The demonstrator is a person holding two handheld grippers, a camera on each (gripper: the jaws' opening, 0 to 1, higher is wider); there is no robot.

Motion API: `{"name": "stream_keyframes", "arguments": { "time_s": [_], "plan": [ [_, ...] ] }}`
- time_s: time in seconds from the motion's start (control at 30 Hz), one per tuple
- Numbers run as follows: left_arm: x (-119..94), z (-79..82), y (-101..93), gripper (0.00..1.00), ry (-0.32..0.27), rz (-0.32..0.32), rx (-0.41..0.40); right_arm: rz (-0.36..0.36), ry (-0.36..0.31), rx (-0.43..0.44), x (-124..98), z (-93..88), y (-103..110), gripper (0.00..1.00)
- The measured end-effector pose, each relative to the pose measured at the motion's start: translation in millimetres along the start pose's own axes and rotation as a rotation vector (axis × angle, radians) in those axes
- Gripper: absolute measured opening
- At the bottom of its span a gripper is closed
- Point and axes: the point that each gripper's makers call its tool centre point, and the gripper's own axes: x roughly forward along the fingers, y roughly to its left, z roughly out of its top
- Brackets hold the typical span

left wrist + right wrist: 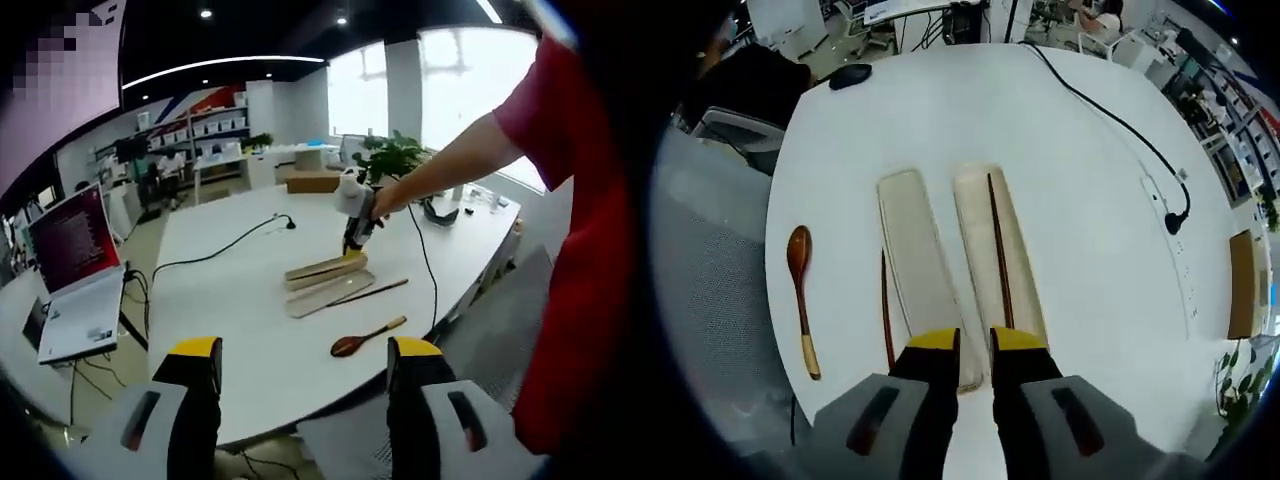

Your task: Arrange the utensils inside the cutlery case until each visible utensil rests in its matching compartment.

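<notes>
Inspecting progress, we find one chopstick (999, 250) seated in the case (1010, 260); second chopstick (885, 310) and spoon (800, 295) remain at nine o'clock on the counter (1090, 200). Right claw (974, 345) nearly closed, empty; left claw (305, 365) open.

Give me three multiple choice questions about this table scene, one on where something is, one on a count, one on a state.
1. Where is the spoon?
A. inside a tray
B. on the table outside the trays
C. held by a gripper

2. How many chopsticks lie inside the trays?
A. none
B. one
C. two

3. The left gripper is:
A. open, holding nothing
B. shut on the spoon
C. shut on a chopstick

B: it lies on the table.
B: one chopstick in a tray, the other chopstick beside.
A: jaws apart.
</notes>
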Motion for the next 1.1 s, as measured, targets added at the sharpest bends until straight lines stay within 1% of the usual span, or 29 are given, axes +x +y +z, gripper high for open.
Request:
{"name": "stream_keyframes", "arguments": {
  "time_s": [0.13,0.2,0.27,0.47,0.6,0.7,0.73,0.8,1.0,1.1],
  "plan": [
    [0.6,0.1,-0.1,0.69,-0.005,-0.009,0.003,0.004,0.012,0.003,1.1,-14.1,6.3,0.10],
    [0.7,0.5,0.7,0.69,-0.008,-0.012,0.005,0.006,0.019,0.008,-3.4,-18.2,16.3,0.10],
    [0.0,0.9,1.3,0.69,-0.012,-0.015,0.007,0.005,0.026,0.003,-3.1,-22.8,16.8,0.11],
    [-0.5,0.0,3.1,0.69,-0.020,-0.021,-0.010,0.002,0.022,0.013,-7.1,-25.5,23.2,0.13],
    [0.0,1.4,2.4,0.69,-0.026,-0.023,-0.009,0.011,0.006,0.002,-7.6,-25.0,34.8,0.15],
    [0.8,2.6,1.8,0.69,-0.030,-0.024,-0.008,0.029,0.002,-0.010,-4.9,-28.4,42.9,0.18],
    [1.1,4.0,0.9,0.69,-0.032,-0.024,-0.002,0.033,0.001,-0.003,-2.1,-32.6,45.4,0.18],
    [0.9,4.9,1.1,0.69,-0.035,-0.023,-0.003,0.035,-0.001,-0.011,1.2,-35.8,45.2,0.18],
    [0.6,5.8,0.6,0.69,-0.037,-0.021,-0.003,0.040,0.002,-0.004,1.6,-41.7,54.1,0.18],
    [0.5,8.6,-0.4,0.69,-0.045,-0.020,-0.001,0.037,-0.003,-0.003,1.2,-42.9,52.3,0.18]
  ]
}}
